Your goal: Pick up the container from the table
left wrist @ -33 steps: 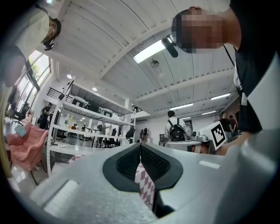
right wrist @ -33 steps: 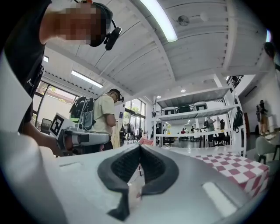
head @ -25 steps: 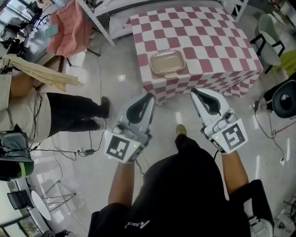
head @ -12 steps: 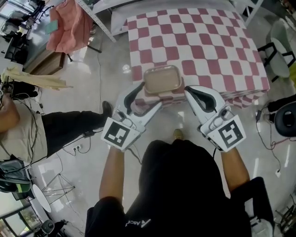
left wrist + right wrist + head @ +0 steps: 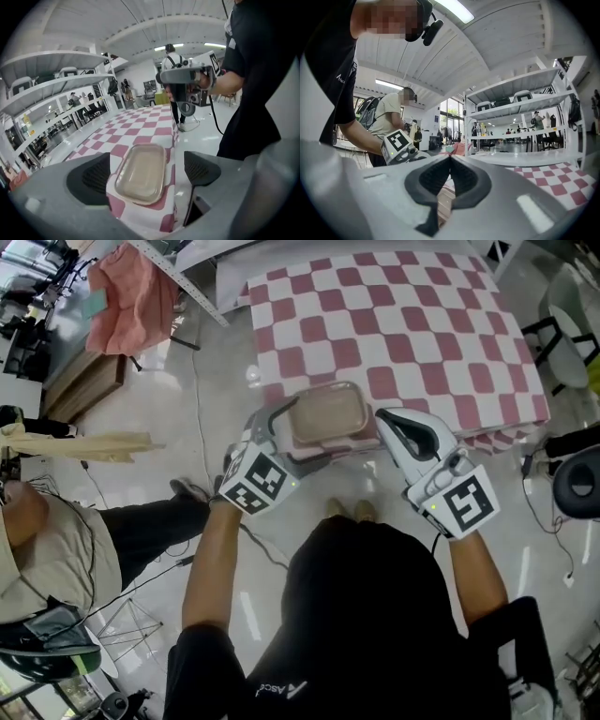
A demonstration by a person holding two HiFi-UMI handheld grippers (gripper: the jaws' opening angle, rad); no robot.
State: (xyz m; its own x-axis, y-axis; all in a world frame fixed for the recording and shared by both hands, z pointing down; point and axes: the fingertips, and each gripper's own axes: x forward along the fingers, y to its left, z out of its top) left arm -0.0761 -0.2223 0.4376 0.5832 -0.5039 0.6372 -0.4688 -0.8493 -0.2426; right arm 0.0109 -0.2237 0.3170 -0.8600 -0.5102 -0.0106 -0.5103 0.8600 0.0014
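A shallow beige lidded container point(image 5: 323, 416) lies at the near left corner of the red-and-white checked table point(image 5: 403, 324). My left gripper point(image 5: 298, 432) points down at it from the table's front edge. Its jaws are opening, and the container point(image 5: 140, 172) lies between the two dark pads point(image 5: 96, 178) with a gap on each side. My right gripper point(image 5: 389, 423) hovers just right of the container, level, its jaws shut with nothing between them point(image 5: 450, 161). Its black fingertips point(image 5: 461, 180) meet in the right gripper view.
A seated person point(image 5: 56, 512) is on the floor side at left, with cables near their feet. A pink cloth point(image 5: 136, 296) hangs on a rack at the back left. A chair point(image 5: 572, 324) and a round black thing point(image 5: 577, 479) stand to the right of the table.
My left gripper moved forward and down to the table corner, rolled, and opened its jaws around the container. The right gripper came forward to the table's edge and stayed shut.
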